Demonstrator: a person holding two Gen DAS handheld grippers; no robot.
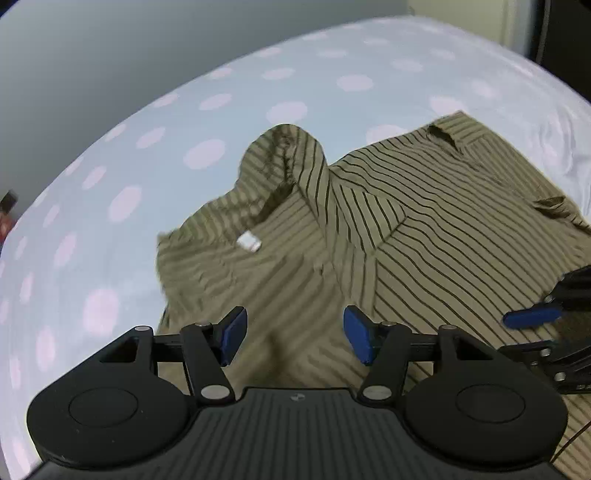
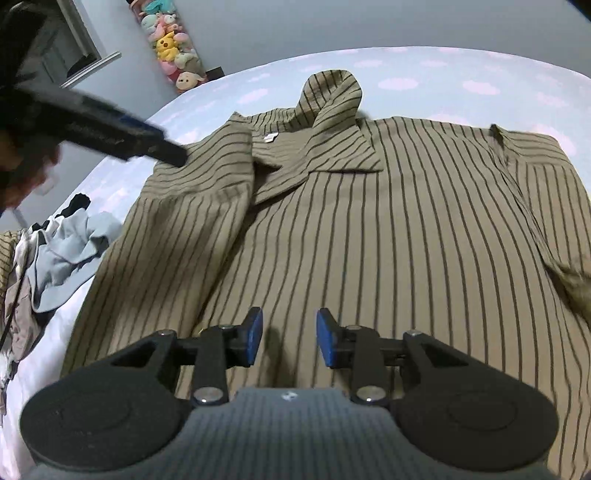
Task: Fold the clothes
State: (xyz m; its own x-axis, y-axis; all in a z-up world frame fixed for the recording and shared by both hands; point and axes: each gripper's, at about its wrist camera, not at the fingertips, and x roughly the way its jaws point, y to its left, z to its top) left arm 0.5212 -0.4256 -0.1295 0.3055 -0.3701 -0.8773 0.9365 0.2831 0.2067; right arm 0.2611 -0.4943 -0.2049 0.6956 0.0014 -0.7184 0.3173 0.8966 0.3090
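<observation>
Left gripper (image 1: pixel 291 336) – jaws spread, empty – hovers nearest the shirt (image 2: pixel 332 229) collar (image 2: pixel 332 96); right gripper (image 2: pixel 290 338), also spread, hovers toward its hem.

Olive dark-striped collared shirt (image 2: pixel 369 229) spread front-up on bed, collar raised, neck open.

I see an olive-tan shirt (image 2: pixel 369 229) with thin dark stripes, a small white label (image 1: pixel 249 242) inside its collar. Under it my bedsheet (image 1: pixel 110 155) is pale blue, dotted with soft pink spots. My left gripper (image 1: pixel 291 338) is black with blue pads (image 1: pixel 232 334); my right gripper (image 2: pixel 290 338) has the same black body and blue pads (image 2: pixel 327 341). Off to the side I make out a crumpled light-blue garment (image 2: pixel 66 254) and a stack of pastel plush toys (image 2: pixel 173 48), pink, yellow and mint, against a grey-blue wall (image 2: pixel 332 22).
</observation>
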